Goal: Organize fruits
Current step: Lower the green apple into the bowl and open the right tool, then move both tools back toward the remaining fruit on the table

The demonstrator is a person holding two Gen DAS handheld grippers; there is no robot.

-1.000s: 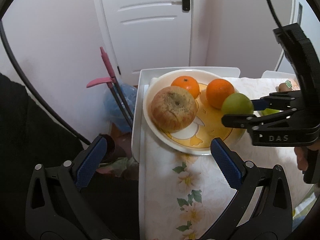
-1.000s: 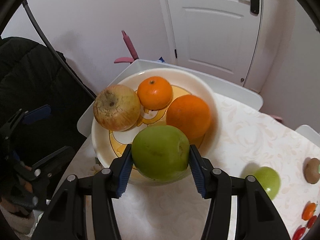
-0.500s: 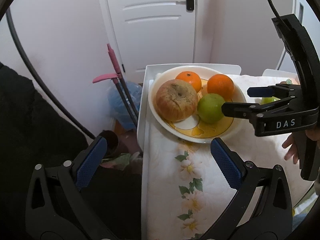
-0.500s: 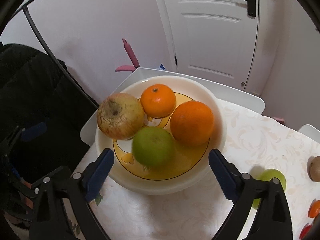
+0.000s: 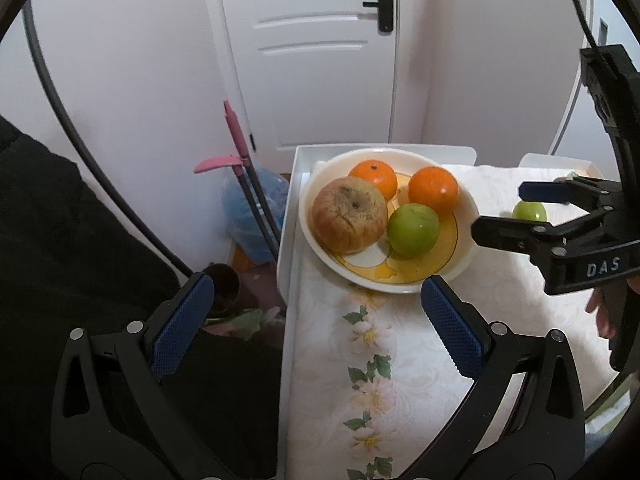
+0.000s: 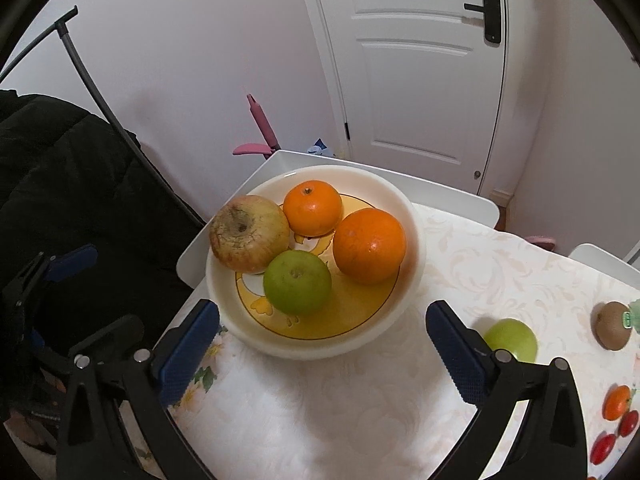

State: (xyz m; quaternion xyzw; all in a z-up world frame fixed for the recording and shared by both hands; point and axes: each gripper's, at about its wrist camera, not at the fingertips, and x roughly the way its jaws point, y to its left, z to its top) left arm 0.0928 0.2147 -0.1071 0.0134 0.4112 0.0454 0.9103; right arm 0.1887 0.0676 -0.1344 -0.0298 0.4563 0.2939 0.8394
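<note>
Green apple (image 6: 297, 282) beyond spreading fingers (image 6: 188, 350)

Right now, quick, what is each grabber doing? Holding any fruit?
Left gripper: open, holding nothing.
Right gripper: jaws opening wide, nothing between them; the green apple lies loose in the bowl.

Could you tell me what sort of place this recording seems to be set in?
Probably a room in someone's home: a white panelled door with a black handle, a table under a floral tablecloth bearing a bowl of fruit, and a dark coat beside it.
</note>
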